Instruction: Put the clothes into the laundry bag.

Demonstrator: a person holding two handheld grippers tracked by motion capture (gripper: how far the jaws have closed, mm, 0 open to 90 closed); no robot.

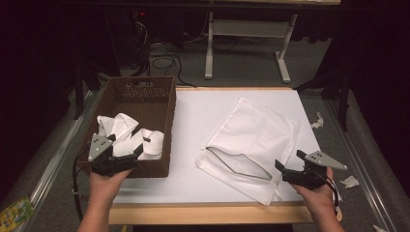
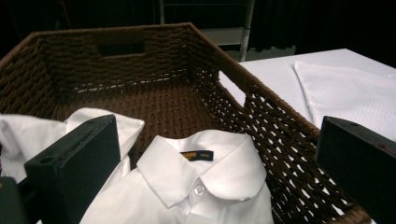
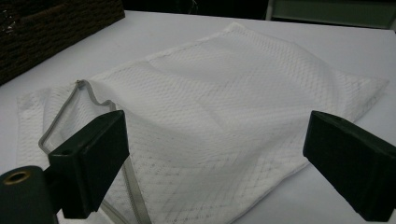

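High view: the left hand-held gripper (image 1: 126, 155) hangs jaws apart over the white shirt (image 1: 147, 142) in the wicker basket (image 1: 164, 104), likely ready to lift it. The right hand-held gripper (image 1: 288, 168), also apart, waits at the mesh laundry bag (image 1: 251, 135) on the bench (image 1: 193, 116); its long axis runs diagonally, zip mouth toward the person

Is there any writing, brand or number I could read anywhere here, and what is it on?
No text can be read.
Navy neck label with yellow lettering inside the collar of the white shirt in the wicker basket: too small and blurred to read.
Green and yellow packet on the floor at the high view's lower left: print too blurred to read.
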